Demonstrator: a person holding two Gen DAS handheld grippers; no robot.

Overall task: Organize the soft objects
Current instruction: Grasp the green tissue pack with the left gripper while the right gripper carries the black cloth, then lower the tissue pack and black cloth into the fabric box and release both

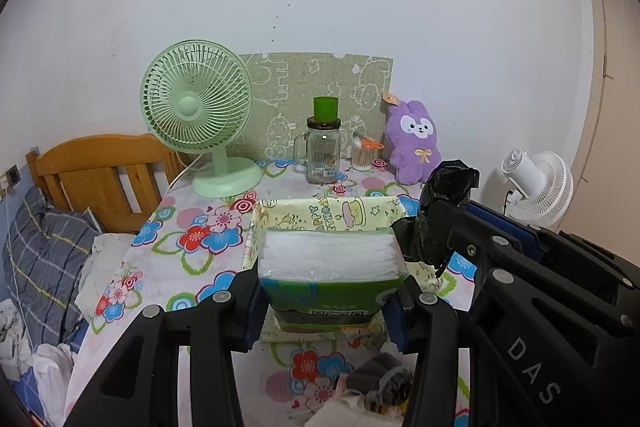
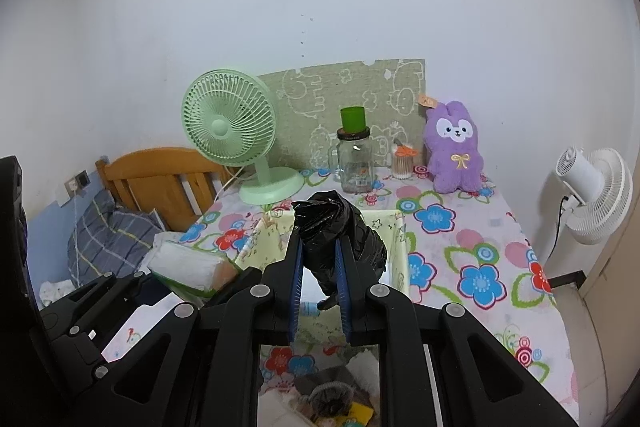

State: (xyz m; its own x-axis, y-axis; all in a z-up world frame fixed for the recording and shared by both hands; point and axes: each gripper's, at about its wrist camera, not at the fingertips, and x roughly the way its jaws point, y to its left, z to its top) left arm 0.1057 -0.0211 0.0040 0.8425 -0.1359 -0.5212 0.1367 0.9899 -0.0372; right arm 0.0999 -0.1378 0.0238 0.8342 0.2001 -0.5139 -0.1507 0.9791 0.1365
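A: Floral cloth covers the tabletop [image 2: 472,259] against a white wall. Why are both items held up over the yellow fabric bin [image 1: 384,213]?

B: Probably to drop them in. The left hand-held gripper [image 1: 326,301] clamps a green tissue pack [image 1: 330,267] just above the bin's near edge; the right hand-held gripper [image 2: 320,267], jaws narrow, pinches a black plastic bag bundle [image 2: 340,231] over it.

A: Anything inside?

B: Can't tell; the held items hide its floor.
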